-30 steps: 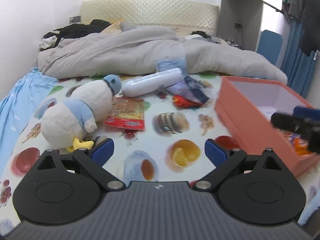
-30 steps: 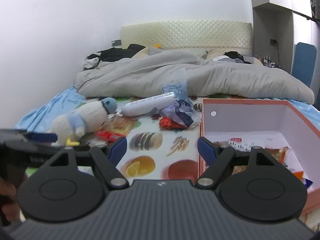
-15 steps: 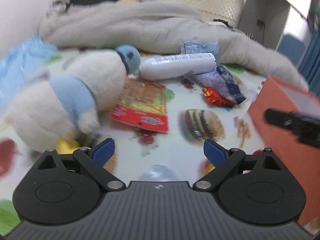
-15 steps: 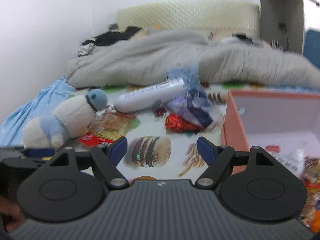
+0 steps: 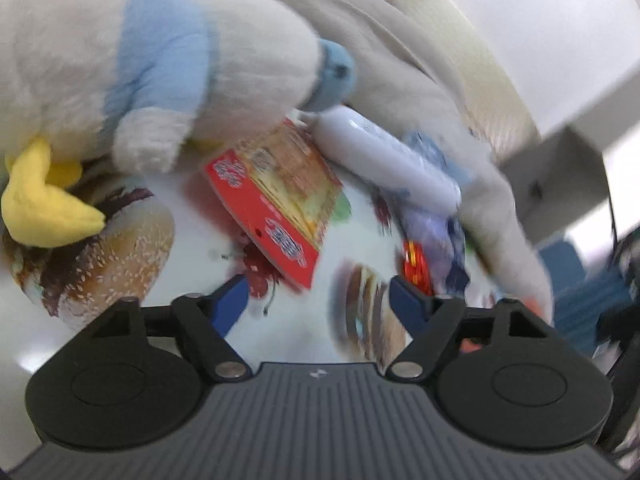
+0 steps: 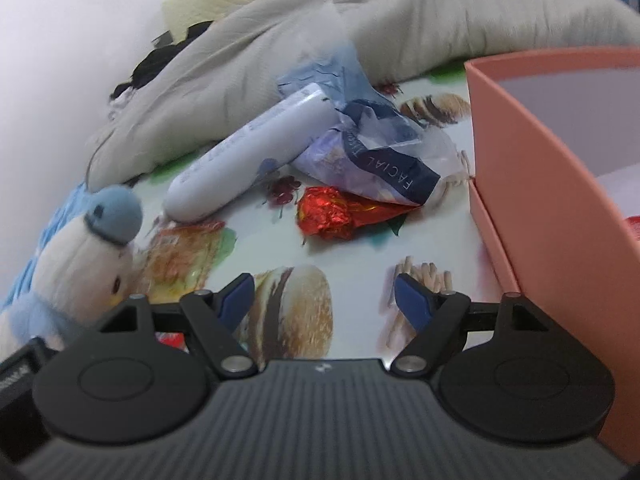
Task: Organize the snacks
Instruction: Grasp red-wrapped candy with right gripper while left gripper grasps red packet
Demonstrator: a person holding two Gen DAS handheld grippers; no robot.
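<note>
Both grippers, left gripper [image 5: 318,295] & right gripper [image 6: 325,295], gape empty; pink box [image 6: 560,184] contents mostly hidden.

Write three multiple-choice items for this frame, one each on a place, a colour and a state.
1. Where does the red foil-wrapped snack lie?
A. inside the box
B. on the printed bedsheet, left of the box
C. on top of the plush toy

2. What colour is the outside of the open box?
A. salmon pink
B. dark green
C. black

3. How do the two grippers stand?
A. both shut on snacks
B. left shut on the flat packet, right open
C. both open and empty

Answers:
1. B: the right wrist view shows it on the sheet, partly under the crumpled tissue wrapper and clear of the box wall.
2. A: its near wall is salmon pink.
3. C: the left gripper has spread fingers short of the flat red snack packet, and the right gripper holds nothing.
</note>
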